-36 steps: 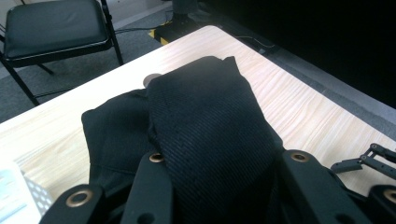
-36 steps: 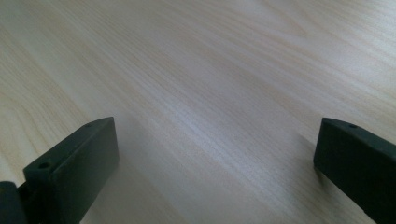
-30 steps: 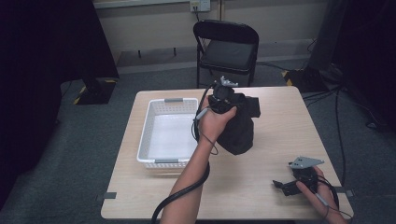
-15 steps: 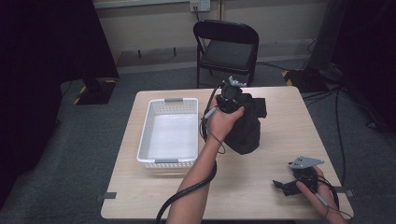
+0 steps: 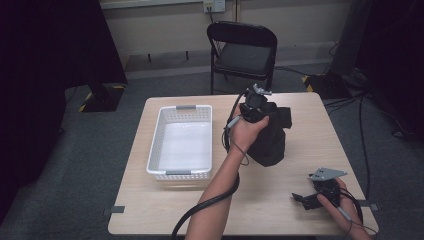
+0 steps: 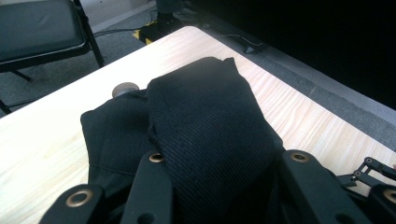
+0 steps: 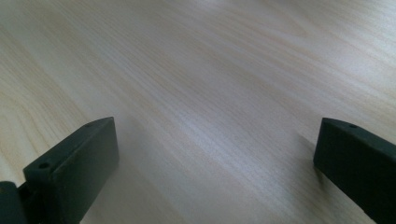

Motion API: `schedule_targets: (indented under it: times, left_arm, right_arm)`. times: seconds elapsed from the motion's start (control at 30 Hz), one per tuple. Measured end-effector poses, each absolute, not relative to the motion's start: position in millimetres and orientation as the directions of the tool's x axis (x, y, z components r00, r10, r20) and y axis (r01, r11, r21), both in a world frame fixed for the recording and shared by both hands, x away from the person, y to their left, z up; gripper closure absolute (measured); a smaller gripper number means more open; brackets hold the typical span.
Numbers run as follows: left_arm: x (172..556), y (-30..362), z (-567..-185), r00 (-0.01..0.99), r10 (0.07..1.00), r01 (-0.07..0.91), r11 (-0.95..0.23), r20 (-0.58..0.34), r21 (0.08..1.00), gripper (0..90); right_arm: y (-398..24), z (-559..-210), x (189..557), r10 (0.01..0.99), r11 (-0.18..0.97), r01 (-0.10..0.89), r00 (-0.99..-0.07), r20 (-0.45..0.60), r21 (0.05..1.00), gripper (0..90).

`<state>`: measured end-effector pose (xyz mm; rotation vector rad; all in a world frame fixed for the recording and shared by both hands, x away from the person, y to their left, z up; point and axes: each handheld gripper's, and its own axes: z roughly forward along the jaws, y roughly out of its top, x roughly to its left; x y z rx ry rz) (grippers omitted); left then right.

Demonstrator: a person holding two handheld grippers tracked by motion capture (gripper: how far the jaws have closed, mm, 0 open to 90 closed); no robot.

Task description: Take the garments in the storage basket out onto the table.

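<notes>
Since a second ago our left gripper [image 5: 260, 107] has carried the black cloth [image 5: 270, 137] a little away from the white basket [image 5: 181, 142] and lower, so that the cloth now rests with its lower end on the wooden table [image 5: 280, 200]; our right gripper [image 5: 306, 199] has kept its place near the table's right front corner. In the high view our left hand [image 5: 247, 131] grips the tool above the upper end of the cloth, which hangs from it as a dark bundle just right of the basket and well apart from the right gripper. In the left gripper view the cloth [image 6: 210, 140] lies folded between the two black jaws and spreads forward from them across the table [image 6: 46, 140], with a small round grey knob [image 6: 125, 88] showing at its far edge; the jaws are closed on the fabric and hold it. In the right gripper view the two jaws of our right gripper [image 7: 215, 158] stand wide apart with bare tabletop [image 7: 210, 70] between them. Beyond the table stands a black folding chair [image 5: 243, 52].
</notes>
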<state>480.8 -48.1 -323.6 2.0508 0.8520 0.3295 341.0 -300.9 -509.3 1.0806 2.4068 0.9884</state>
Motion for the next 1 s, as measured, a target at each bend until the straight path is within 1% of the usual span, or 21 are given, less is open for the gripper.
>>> schedule_targets:
  times: [1.0]
  left_arm:
    - [492,-74,-351,0.720,0.688,0.479,-0.404,-0.086,0.780,67.7]
  right_arm:
    - [-301,-509,341,0.749,0.475,0.525,-0.662,-0.012,0.706,0.0]
